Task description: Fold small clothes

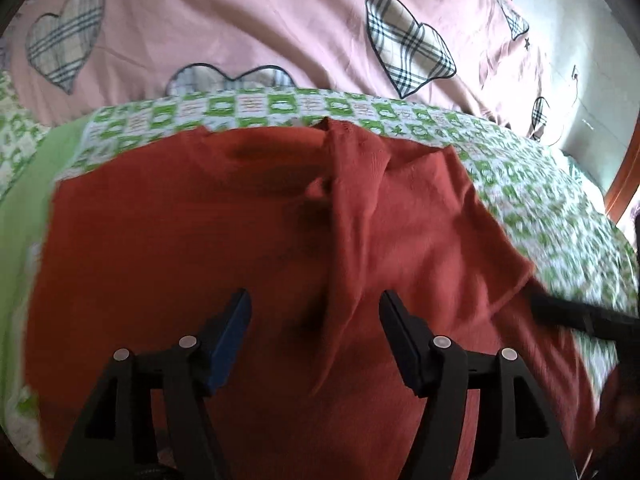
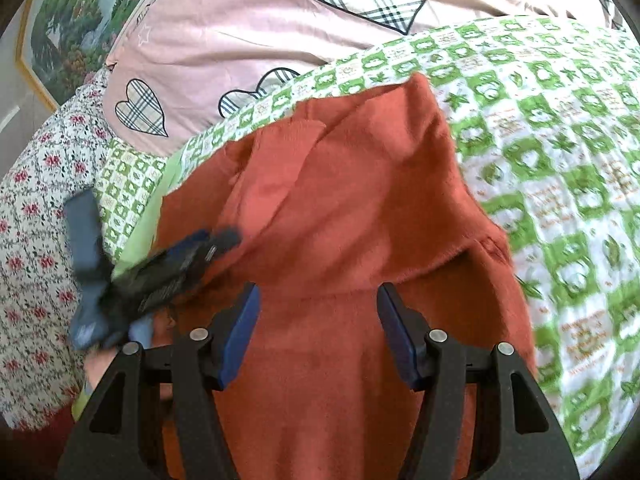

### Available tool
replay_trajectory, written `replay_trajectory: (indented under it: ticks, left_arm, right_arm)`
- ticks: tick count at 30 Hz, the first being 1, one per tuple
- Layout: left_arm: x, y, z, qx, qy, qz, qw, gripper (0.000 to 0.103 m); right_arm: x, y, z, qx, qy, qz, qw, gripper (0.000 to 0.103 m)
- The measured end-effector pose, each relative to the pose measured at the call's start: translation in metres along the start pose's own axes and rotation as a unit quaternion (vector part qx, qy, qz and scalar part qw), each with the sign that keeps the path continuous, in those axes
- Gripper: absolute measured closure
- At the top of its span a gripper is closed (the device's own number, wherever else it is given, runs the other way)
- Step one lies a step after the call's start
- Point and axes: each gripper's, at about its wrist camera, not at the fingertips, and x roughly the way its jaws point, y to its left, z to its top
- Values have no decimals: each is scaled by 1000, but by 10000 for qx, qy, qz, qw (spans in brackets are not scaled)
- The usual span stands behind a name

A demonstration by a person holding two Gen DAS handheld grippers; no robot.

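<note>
Left wrist cam, left gripper jaws apart, empty, over rust garment

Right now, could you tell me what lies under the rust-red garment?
The rust-red garment lies on a green-and-white patterned sheet, which shows around its edges. Whatever lies beneath its middle is covered, so I cannot tell.

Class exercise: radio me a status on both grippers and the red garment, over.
Left gripper open, empty. Right gripper open, empty. Red garment partly folded on green checked sheet. Nothing in the way.
</note>
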Motion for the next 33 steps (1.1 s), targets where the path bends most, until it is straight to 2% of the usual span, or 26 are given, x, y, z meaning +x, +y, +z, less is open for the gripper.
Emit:
replay_trajectory:
  ticks: [3, 7, 11, 15, 19, 20, 21, 23, 24, 27, 31, 33]
  left_arm:
    - [-34, 27, -19, -16, -93, 326, 9994, 35]
    - [-63, 75, -43, -285, -128, 883, 9956, 35]
    - [-68, 135, -61, -786, 168, 1523, 9851, 35]
    - [-59, 169, -66, -1260, 373, 1698, 9767, 35]
    - [-50, 176, -66, -1483, 434, 1722, 9729, 35]
    - [-47, 175, -64, -1467, 441, 1755, 9725, 35]
    - [-45, 173, -61, -1449, 432, 1782, 9723, 35]
    - [-41, 171, -55, -1428, 421, 1822, 9719, 35]
    - [-40, 173, -52, -1431, 406, 1852, 9714, 35]
    - [-39, 178, -47, -1525, 364, 1901, 9692, 35]
    - [-38, 184, -51, -1704, 368, 1891, 9663, 35]
    - [-40, 185, -51, -1709, 350, 1915, 9659, 35]
  right_arm:
    - [14, 19, 11, -140, -17, 101, 9998, 41]
    - [40, 41, 37, -304, -41, 156, 9994, 41]
    - [67, 48, 66, -348, -109, -70, 9993, 41]
    - [95, 48, 94, -162, -32, -197, 9997, 42]
    - [124, 61, 97, -308, 236, -296, 9988, 42]
    - [129, 63, 96, -385, 287, -357, 9982, 53]
    - [132, 62, 94, -435, 325, -427, 9976, 72]
    - [124, 50, 89, -289, 222, -454, 9983, 88]
    - [117, 46, 88, -215, 133, -432, 9987, 89]
    - [75, 17, 72, 65, -248, -463, 9986, 90]
    - [63, -24, 42, 700, 32, -332, 9970, 89]
    - [61, -41, 30, 980, 126, -320, 9946, 71]
